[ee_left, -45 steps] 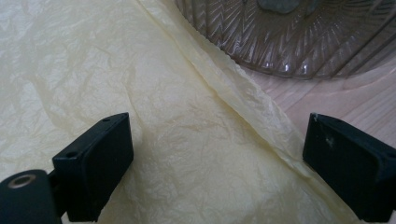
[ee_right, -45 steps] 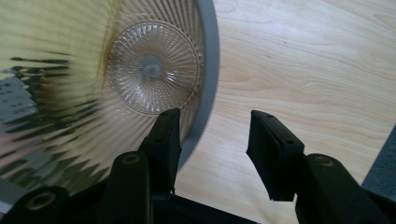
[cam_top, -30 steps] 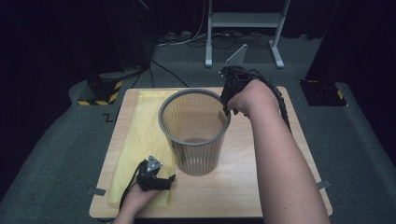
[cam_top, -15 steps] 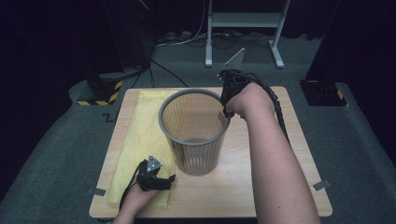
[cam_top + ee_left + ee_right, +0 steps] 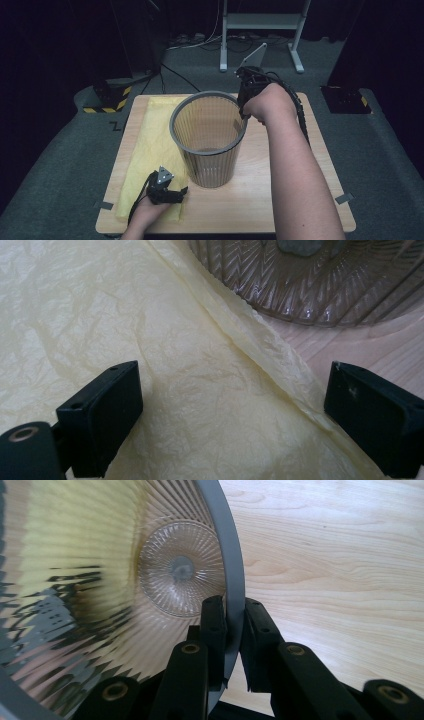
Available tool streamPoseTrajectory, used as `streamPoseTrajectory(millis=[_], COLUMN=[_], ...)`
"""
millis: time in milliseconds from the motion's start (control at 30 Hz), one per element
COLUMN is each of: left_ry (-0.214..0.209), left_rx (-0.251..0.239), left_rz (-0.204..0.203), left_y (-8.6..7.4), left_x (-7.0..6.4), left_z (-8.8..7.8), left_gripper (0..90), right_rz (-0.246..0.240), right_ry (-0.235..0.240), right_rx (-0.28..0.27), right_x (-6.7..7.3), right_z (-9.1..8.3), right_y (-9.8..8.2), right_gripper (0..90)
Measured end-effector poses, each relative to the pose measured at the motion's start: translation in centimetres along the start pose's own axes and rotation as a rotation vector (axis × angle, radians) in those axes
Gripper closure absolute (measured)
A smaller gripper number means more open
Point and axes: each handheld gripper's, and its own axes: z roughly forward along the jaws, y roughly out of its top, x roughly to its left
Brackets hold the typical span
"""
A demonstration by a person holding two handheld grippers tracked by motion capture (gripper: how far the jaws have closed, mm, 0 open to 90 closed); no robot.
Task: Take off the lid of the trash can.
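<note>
Standing upright at mid-board on wooden board (image 5: 300, 200): 1 ribbed translucent bin (image 5: 210, 150), long axis vertical, mouth up. Lying flat to its left: yellow bag (image 5: 145, 145), partly under the bin's base as far as can be judged from the left gripper view. Clamped on grey rim (image 5: 235, 595) at the bin's far-right edge: right gripper (image 5: 234, 630), jaws just closed further, 1 pad inside the wall, 1 outside. Resting low over the bag's near end: left gripper (image 5: 230, 415), jaws wide apart, nothing held, bag edge between them. Bag nearer the left hand; bin up and right of it.
</note>
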Motion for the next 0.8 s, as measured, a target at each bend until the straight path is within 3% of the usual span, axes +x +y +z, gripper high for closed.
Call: streamPoseTrajectory(millis=[133,467,800], left_ry=[0.000,0.000,0.001], left_rx=[0.000,0.000,0.000], left_rz=[0.000,0.000,-0.001], left_y=[0.0,0.0,0.0], left_x=[0.0,0.0,0.0], left_z=[0.0,0.0,0.0], left_gripper=[8.5,8.6,8.6], right_rz=[0.017,0.067,0.085], right_ry=[0.046,0.213,0.279], right_rx=[-0.009,-0.053,-0.076], right_x=[-0.8,-2.9,-4.1], right_z=[0.3,0.5,0.3], right_y=[-0.1,-0.6,-1.2], right_gripper=[82.0,83.3,83.8])
